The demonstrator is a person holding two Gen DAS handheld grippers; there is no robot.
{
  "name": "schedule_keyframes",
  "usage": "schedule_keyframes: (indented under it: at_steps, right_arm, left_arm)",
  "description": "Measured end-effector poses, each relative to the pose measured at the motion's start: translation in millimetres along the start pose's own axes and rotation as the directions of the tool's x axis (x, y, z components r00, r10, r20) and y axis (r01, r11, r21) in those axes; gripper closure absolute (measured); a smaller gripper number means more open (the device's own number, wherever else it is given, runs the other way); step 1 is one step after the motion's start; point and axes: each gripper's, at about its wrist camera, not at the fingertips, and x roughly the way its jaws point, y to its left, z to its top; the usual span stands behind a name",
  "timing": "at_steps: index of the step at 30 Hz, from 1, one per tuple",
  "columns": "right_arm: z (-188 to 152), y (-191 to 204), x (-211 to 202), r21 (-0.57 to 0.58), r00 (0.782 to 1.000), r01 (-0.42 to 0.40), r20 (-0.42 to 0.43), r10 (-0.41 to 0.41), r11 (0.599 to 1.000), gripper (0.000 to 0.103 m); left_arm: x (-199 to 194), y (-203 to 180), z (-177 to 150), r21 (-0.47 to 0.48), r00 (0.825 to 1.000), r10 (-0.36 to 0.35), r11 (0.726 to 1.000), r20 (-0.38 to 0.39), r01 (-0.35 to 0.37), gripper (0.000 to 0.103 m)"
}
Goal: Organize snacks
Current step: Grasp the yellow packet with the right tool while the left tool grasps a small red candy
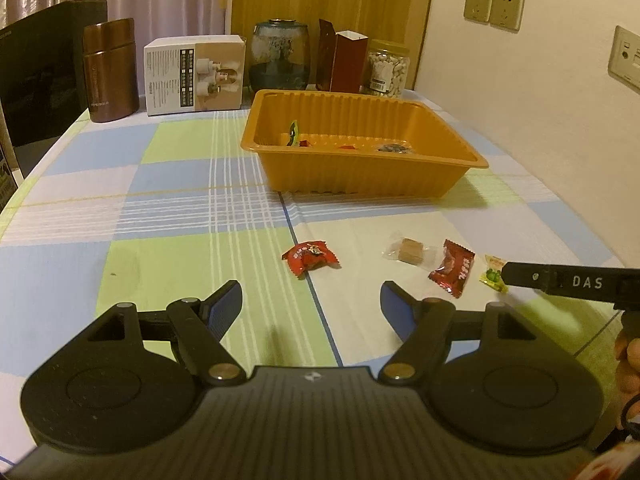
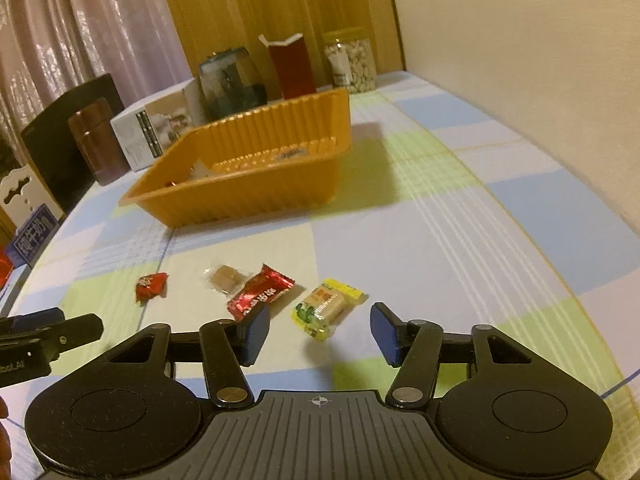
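An orange plastic tray (image 1: 360, 172) (image 2: 256, 196) stands on the checked tablecloth with a few wrapped snacks inside. Loose snacks lie in front of it: a red candy (image 1: 311, 258) (image 2: 151, 286), a clear-wrapped brown piece (image 1: 408, 251) (image 2: 224, 277), a dark red packet (image 1: 452, 267) (image 2: 260, 295) and a yellow-green candy (image 1: 493, 278) (image 2: 325, 309). My left gripper (image 1: 312, 304) is open and empty just short of the red candy. My right gripper (image 2: 320, 330) is open, with the yellow-green candy just ahead between its fingertips. Its side shows in the left wrist view (image 1: 560, 282).
At the table's far edge stand a brown flask (image 1: 109, 70), a white box (image 1: 194, 74), a dark glass jar (image 1: 280, 56), a red carton (image 1: 344, 60) and a jar of nuts (image 1: 386, 68). A wall runs along the right side. A dark chair back (image 1: 40, 76) stands at the left.
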Motion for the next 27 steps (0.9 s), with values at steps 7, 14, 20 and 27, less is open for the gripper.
schedule_keyframes:
  at_steps: [7, 14, 20, 27]
  right_arm:
    - [4.4, 5.6, 18.8, 0.003, 1.000, 0.005, -0.021, -0.005, 1.000, 0.058]
    - [3.3, 16.4, 32.2, -0.054, 0.999, 0.051, -0.003, -0.051, 0.997, 0.061]
    - [-2.8, 31.2, 38.2, -0.171, 0.993, 0.116, 0.012, -0.116, 0.978, 0.067]
    - [-2.3, 28.5, 37.2, -0.169, 0.991, 0.134, 0.013, -0.134, 0.976, 0.081]
  left_arm:
    - [12.1, 1.9, 2.0, -0.024, 1.000, -0.004, 1.000, -0.014, 0.004, 0.029]
    - [16.2, 2.5, 0.7, -0.025, 1.000, 0.000, 1.000, -0.021, -0.001, 0.029]
    - [18.6, 2.2, 1.0, -0.028, 1.000, 0.000, 1.000, -0.023, -0.001, 0.029]
    - [20.6, -0.5, 0.4, -0.013, 1.000, -0.008, 1.000, -0.026, 0.008, 0.029]
